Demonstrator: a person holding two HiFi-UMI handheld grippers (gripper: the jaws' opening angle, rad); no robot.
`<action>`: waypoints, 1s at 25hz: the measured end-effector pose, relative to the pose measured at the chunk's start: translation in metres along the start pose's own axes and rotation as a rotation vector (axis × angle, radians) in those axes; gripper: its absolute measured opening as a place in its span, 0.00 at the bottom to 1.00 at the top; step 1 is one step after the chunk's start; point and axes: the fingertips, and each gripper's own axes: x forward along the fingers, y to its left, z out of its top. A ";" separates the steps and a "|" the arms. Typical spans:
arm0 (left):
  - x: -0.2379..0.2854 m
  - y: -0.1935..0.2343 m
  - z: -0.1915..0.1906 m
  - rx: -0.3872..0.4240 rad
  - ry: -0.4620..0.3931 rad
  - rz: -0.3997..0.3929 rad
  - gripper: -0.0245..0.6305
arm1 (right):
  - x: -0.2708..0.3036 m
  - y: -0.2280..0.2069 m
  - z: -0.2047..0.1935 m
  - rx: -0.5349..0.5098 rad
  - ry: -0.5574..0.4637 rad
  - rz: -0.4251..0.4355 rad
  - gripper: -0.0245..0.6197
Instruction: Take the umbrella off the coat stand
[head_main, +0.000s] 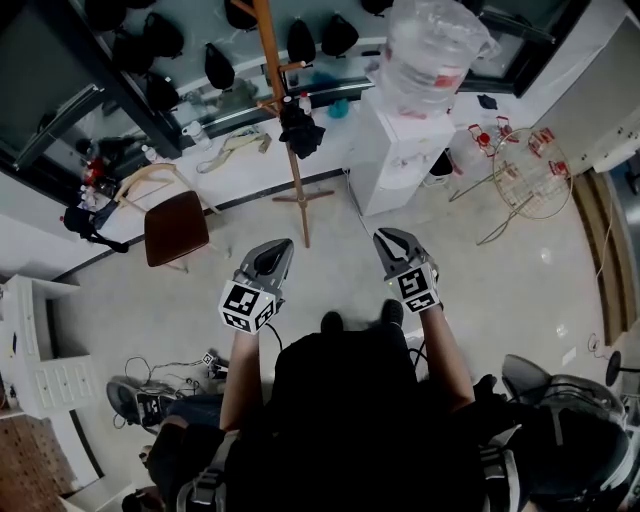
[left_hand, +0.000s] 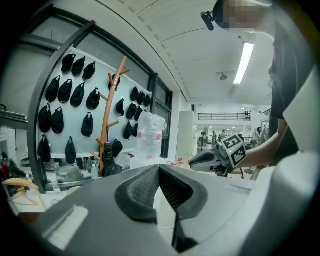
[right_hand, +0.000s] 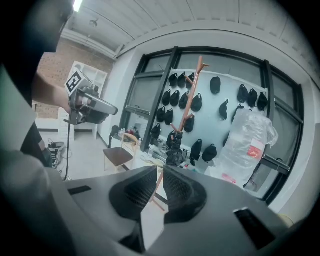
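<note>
The floor (head_main: 330, 270) is pale, glossy tile, bare between the person and the window wall. A white ledge (head_main: 240, 165) runs along the foot of that wall. In front of it stands the coat stand (head_main: 296, 190), a slim orange-brown wooden pole with short upturned pegs and a crossed foot on the tile. The umbrella (head_main: 299, 130) is a black folded bundle of soft, crumpled fabric that hangs from a peg about halfway up the pole and lies against it.

Just right of the stand is a boxy white water dispenser (head_main: 395, 160) topped with a clear, ribbed plastic bottle (head_main: 430, 50). Only a narrow gap separates it from the pole. To the left, well apart, is a chair (head_main: 176, 226) with a smooth brown seat and a curved pale back. That leaves a wider approach on the left side. A thin wire rack (head_main: 530, 180) leans far off to the right. Dark teardrop-shaped items (left_hand: 75, 95) hang in rows on the light panel behind the stand.

Both tools are held low and forward, side by side, well short of the stand. The left gripper (head_main: 283, 243) has its ribbed black pads pressed together on nothing. The right gripper (head_main: 385, 237) has its pads a slit apart with nothing between them, and the pole shows through the gap.
</note>
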 end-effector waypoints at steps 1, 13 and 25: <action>0.000 0.000 -0.001 -0.003 0.000 -0.003 0.04 | 0.000 0.001 -0.001 -0.001 0.001 0.003 0.10; -0.001 0.000 -0.004 -0.008 0.007 -0.033 0.14 | 0.006 0.009 0.006 0.055 -0.035 0.048 0.31; 0.007 0.002 -0.006 -0.009 0.008 -0.060 0.30 | 0.005 0.009 0.004 0.077 -0.039 0.043 0.39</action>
